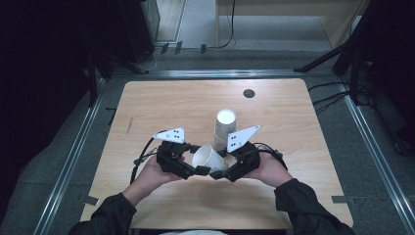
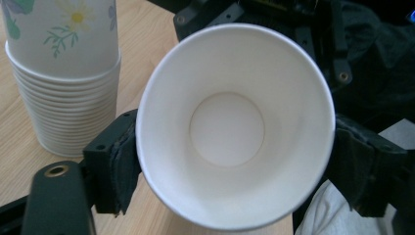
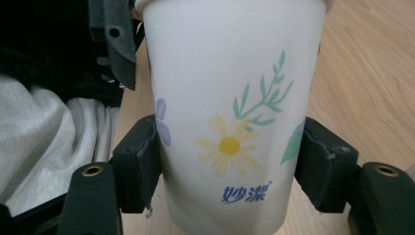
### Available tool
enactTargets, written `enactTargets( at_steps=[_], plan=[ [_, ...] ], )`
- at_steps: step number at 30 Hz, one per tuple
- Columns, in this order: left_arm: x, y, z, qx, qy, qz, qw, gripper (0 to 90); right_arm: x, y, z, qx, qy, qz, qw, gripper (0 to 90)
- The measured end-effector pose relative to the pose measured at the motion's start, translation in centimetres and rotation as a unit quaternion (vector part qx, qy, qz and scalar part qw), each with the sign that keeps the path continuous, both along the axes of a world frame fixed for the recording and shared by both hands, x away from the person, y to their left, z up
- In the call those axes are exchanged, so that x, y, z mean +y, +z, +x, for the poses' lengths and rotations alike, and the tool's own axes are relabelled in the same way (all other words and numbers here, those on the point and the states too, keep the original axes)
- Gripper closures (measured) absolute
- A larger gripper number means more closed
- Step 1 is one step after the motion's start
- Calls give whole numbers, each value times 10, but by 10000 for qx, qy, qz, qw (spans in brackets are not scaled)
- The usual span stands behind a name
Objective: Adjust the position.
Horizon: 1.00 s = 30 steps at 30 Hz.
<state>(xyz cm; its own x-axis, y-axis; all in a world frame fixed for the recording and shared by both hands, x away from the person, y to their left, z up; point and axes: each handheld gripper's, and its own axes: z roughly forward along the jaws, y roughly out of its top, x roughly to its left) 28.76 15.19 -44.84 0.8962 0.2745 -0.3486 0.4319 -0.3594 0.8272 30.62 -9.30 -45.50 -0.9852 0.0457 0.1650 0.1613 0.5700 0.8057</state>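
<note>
A single white paper cup with a daisy print is held tilted above the table's near middle, between both grippers. My left gripper is shut on it near the rim. The left gripper view looks straight into the cup's empty inside, with a pad pressing each side. My right gripper is shut on the same cup around its printed wall. A stack of the same cups stands upright on the table just behind, and its ribbed rims lie left of the held cup.
The wooden table has a small black round cap near its far edge. Dark floor, metal rails and stands surround the table. White cloth lies below the table's near edge.
</note>
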Motion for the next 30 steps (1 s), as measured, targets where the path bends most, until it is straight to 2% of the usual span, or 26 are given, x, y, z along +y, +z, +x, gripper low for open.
enactTargets(
  at_steps=[8, 16, 19, 28, 30],
  plan=[
    [-1, -3, 1, 74, -24, -51, 10000, 200, 3, -3, -1, 64, 27, -47, 10000, 333],
    [-2, -3, 0, 31, -17, 63, 10000, 228, 6, -5, -1, 75, 18, -141, 9999, 333],
    [-2, -2, 0, 34, -35, 87, 10000, 239, 6, -6, 0, 279, 27, -113, 9995, 320],
    [2, 1, 0, -51, -15, 61, 10000, 245, 7, -9, 0, 207, -153, -147, 9996, 236],
    [3, 2, 0, -97, 14, 150, 9998, 245, 7, -11, 0, 164, -216, -165, 9995, 215]
  ],
)
